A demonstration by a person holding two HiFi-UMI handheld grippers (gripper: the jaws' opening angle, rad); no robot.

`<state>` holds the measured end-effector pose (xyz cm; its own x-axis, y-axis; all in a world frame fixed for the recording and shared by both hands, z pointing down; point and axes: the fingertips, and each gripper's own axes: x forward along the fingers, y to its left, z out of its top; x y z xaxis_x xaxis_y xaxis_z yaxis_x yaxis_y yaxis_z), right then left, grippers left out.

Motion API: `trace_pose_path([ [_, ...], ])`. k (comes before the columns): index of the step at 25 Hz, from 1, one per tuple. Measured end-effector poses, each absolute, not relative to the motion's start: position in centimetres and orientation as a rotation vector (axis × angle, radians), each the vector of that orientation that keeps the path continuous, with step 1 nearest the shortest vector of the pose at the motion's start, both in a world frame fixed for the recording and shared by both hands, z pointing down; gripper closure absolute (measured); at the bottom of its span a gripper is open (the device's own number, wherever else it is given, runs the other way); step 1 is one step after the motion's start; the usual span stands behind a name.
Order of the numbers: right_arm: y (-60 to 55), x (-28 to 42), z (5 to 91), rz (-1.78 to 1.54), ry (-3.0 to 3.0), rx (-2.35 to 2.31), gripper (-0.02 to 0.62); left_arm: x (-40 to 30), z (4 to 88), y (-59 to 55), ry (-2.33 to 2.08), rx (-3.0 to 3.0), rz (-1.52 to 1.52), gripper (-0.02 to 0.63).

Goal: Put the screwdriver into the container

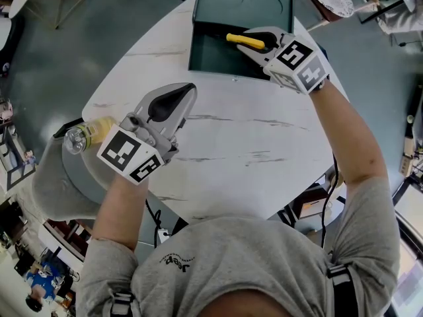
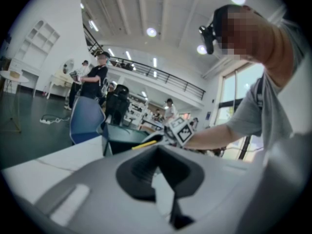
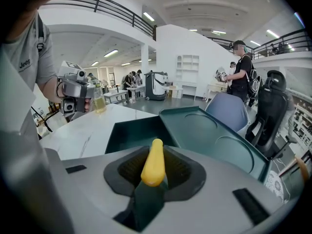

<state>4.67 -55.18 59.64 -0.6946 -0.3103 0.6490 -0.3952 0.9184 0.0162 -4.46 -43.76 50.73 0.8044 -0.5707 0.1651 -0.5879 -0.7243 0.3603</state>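
Note:
A dark green container (image 1: 210, 53) stands open at the far side of the white marble table (image 1: 251, 131), with its lid (image 1: 244, 2) folded back. My right gripper (image 1: 254, 41) hovers over the container's near part, shut on the yellow handle of the screwdriver (image 1: 243, 40). In the right gripper view the handle (image 3: 154, 162) lies between the pads and points at the container's hollow (image 3: 136, 135). My left gripper (image 1: 185, 94) hangs over the table's left part, away from the container. Its jaws show a narrow gap with nothing in it (image 2: 158, 179). The container (image 2: 124, 138) and screwdriver (image 2: 146, 143) show far ahead of it.
A bottle of yellowish liquid (image 1: 86, 134) is at the table's left edge beside my left hand. A grey chair (image 1: 59, 177) sits below that edge. A blue chair (image 3: 226, 112) and a black one (image 3: 270, 111) stand behind the container. People stand further off.

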Motion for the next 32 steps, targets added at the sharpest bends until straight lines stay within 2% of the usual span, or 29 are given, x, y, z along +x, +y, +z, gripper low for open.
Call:
trace_pose_path([
  [32, -54.6, 4.4, 64.9, 0.130, -2.056, 0.390, 0.506, -5.0, 51.9, -43.5, -0.866, 2.563, 0.051, 0.603],
])
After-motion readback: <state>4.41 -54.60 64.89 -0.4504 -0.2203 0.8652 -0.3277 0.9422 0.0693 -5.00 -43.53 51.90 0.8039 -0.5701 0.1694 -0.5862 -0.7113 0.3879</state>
